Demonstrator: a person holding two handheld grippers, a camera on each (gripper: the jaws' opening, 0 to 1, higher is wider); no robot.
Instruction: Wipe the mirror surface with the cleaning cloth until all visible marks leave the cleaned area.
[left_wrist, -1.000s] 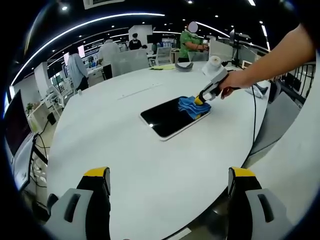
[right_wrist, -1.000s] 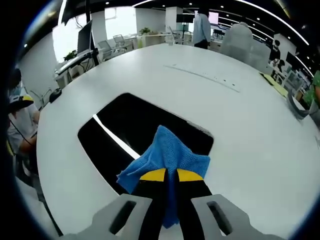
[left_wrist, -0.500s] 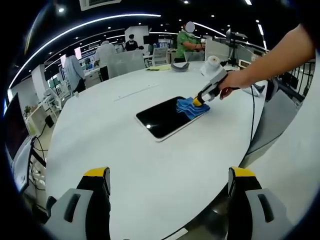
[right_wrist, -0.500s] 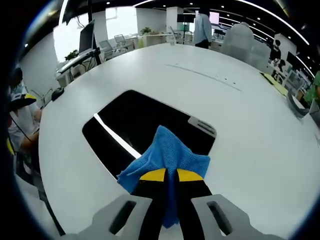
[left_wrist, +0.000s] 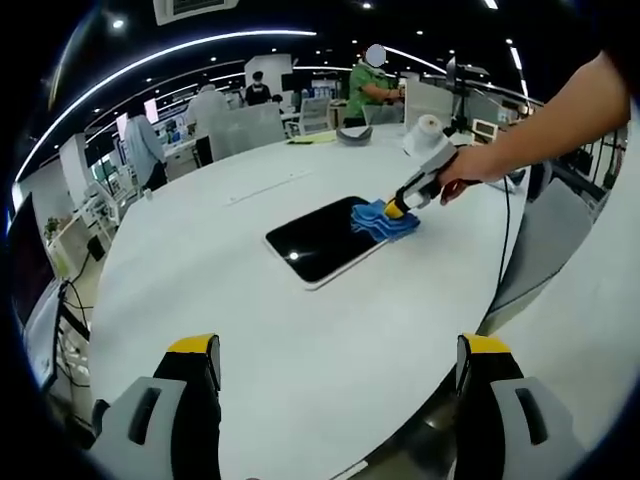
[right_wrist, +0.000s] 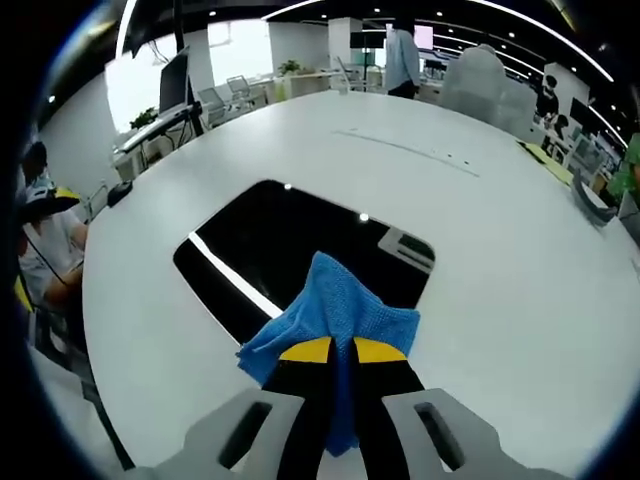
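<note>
Mirror (right_wrist: 290, 250) under blue cloth (right_wrist: 335, 315), pinched by right tool (right_wrist: 342, 352).

Right gripper (right_wrist: 342, 350) jaws clamped together, left gripper (left_wrist: 340, 360) jaws spread wide, held back

Bright, even ceiling strip light; the mirror (right_wrist: 300, 255) beyond the fingertips reflects it; edges bend, everything stays sharp.

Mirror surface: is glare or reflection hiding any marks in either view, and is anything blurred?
Right gripper view: the mirror reads near black, crossed by a bright reflected light strip and two small light spots; marks cannot be judged. The cloth is sharp. Left gripper view: the mirror is small, dark and evenly lit; the table edge bows with fisheye distortion.
</note>
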